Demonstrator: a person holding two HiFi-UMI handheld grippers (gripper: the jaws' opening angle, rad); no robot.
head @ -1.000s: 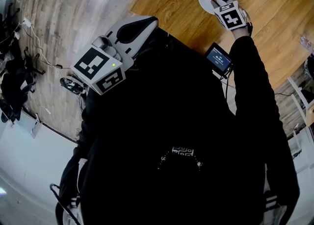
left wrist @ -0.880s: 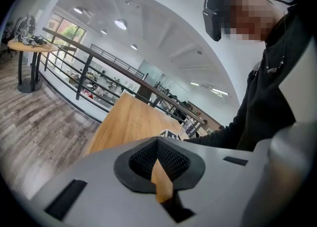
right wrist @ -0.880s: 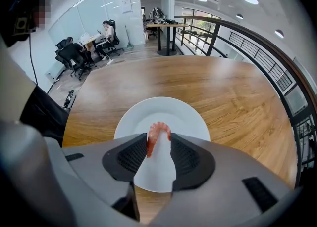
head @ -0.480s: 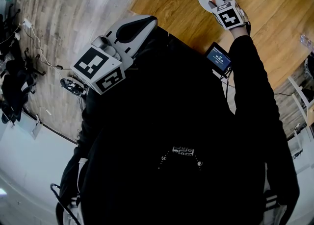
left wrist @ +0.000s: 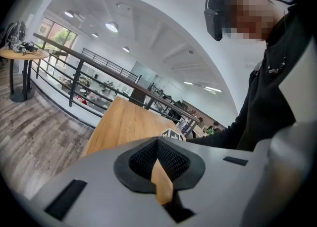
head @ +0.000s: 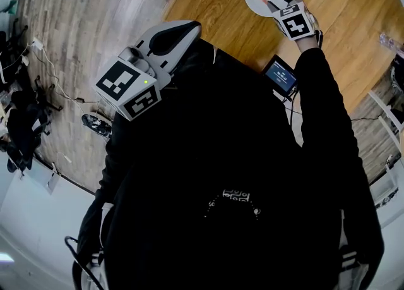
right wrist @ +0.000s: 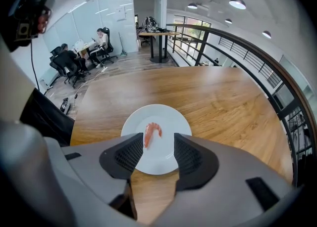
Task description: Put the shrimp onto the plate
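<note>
as right tool [right wrist: 158, 148] just opened, shrimp [right wrist: 151, 134] lies loose on plate [right wrist: 169, 118] below it.

Open table [right wrist: 223, 97] lies all round the plate [right wrist: 163, 114]; a small screen [head: 281, 75] stands at its near edge

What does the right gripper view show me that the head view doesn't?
Only the right gripper view: the right tool with its jaws apart, having just been opening, and the shrimp lying free on the plate beyond them, untouched; also a railing. Only the head view: the left tool held away from the table, a small screen at the table edge, and cables on the floor. Both: plate, shrimp, table.
</note>
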